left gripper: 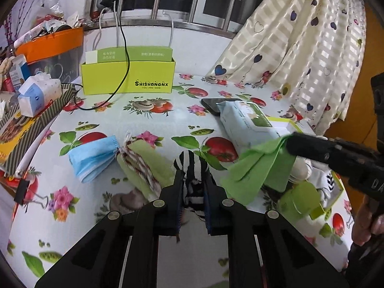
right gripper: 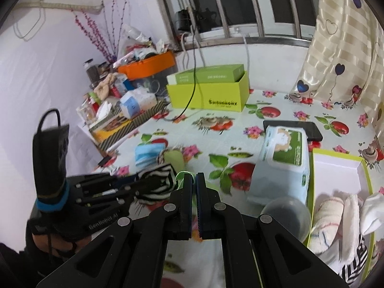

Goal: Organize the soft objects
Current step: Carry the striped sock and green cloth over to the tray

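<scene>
Striped sock is clamped in our left gripper, green cloth in the right gripper; we judge both go next into the tray.

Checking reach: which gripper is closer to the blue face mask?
Left. The left gripper, shut on the striped sock, sits just right of the blue face mask. The right gripper, holding the green cloth, is further right.

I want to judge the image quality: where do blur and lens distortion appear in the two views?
Left wrist view: fisheye bends the window bars; the green cloth in the right hand-held gripper looks smeared; the striped sock is fairly sharp. Right wrist view: softer overall; the left hand-held gripper is blurred; dark vignette in the corners.
</scene>
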The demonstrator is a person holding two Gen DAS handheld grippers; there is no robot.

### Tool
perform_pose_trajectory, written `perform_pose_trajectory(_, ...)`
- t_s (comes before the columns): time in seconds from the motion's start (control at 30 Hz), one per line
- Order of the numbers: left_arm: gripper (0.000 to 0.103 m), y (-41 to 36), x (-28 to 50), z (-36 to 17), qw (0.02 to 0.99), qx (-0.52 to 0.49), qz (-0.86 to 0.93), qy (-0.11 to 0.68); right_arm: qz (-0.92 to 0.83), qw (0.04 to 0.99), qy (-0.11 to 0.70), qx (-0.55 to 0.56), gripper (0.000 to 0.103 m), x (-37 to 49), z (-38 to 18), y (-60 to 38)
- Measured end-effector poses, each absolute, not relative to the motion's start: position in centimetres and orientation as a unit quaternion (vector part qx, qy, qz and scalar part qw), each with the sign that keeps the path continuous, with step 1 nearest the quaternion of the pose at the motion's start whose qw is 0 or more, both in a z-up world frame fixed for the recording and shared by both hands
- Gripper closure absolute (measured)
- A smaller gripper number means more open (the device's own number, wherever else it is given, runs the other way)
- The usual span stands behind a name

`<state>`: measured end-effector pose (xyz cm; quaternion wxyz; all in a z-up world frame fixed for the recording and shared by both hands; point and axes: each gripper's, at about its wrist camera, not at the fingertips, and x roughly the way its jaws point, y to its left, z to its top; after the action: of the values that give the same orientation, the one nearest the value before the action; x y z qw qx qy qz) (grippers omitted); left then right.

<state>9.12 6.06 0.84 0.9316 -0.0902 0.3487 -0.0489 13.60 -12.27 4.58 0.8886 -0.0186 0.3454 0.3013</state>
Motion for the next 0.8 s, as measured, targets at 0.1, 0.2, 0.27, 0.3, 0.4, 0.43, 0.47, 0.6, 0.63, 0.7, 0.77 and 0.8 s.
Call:
perform_pose_trajectory(0.1,0.088,6.0,8.1,1.2,0.933,-0.09,-0.048,0.345,0.305,0.885,0.352,-0.02,0.099,12.5,4.3,-12.5)
perform_pose_trajectory(0.2,0.088,5.7,7.3,1.7,0.934,-0.091,-0.052,0.341,0.304,0.888,0.345,-0.019,0.099,11.5,4.9,-13.0)
perform_pose_trajectory(0.27,0.088,5.6,6.7,2.0,0.935,-0.093,-0.056,0.337,0.302,0.892,0.334,-0.019,0.099,10.9,5.7,-13.4)
perform_pose_trajectory(0.3,0.088,5.4,6.3,2.3,0.936,-0.094,-0.058,0.334,0.302,0.894,0.33,-0.019,0.099,10.7,6.0,-13.5)
perform_pose_trajectory(0.4,0.088,5.1,5.6,2.8,0.937,-0.101,-0.063,0.328,0.302,0.898,0.318,-0.022,0.099,10.1,6.9,-13.8)
perform_pose_trajectory(0.43,0.088,5.0,5.5,2.9,0.937,-0.102,-0.064,0.327,0.303,0.899,0.315,-0.024,0.099,9.9,7.1,-13.8)
perform_pose_trajectory(0.47,0.088,4.9,5.3,3.1,0.938,-0.104,-0.065,0.325,0.304,0.9,0.311,-0.025,0.099,9.7,7.3,-13.9)
perform_pose_trajectory(0.6,0.088,4.2,5.3,3.4,0.937,-0.104,-0.068,0.325,0.303,0.903,0.304,-0.031,0.099,9.6,7.9,-14.0)
perform_pose_trajectory(0.63,0.088,4.0,5.3,3.5,0.938,-0.103,-0.067,0.325,0.303,0.903,0.302,-0.031,0.099,9.6,8.1,-14.1)
perform_pose_trajectory(0.7,0.088,3.6,5.3,3.7,0.938,-0.101,-0.066,0.325,0.301,0.905,0.298,-0.033,0.099,9.7,8.3,-14.3)
perform_pose_trajectory(0.77,0.088,3.4,5.4,3.9,0.938,-0.101,-0.065,0.324,0.3,0.907,0.295,-0.034,0.099,9.7,8.6,-14.5)
perform_pose_trajectory(0.8,0.088,3.2,5.4,3.9,0.939,-0.1,-0.065,0.324,0.3,0.907,0.293,-0.034,0.099,9.8,8.7,-14.5)
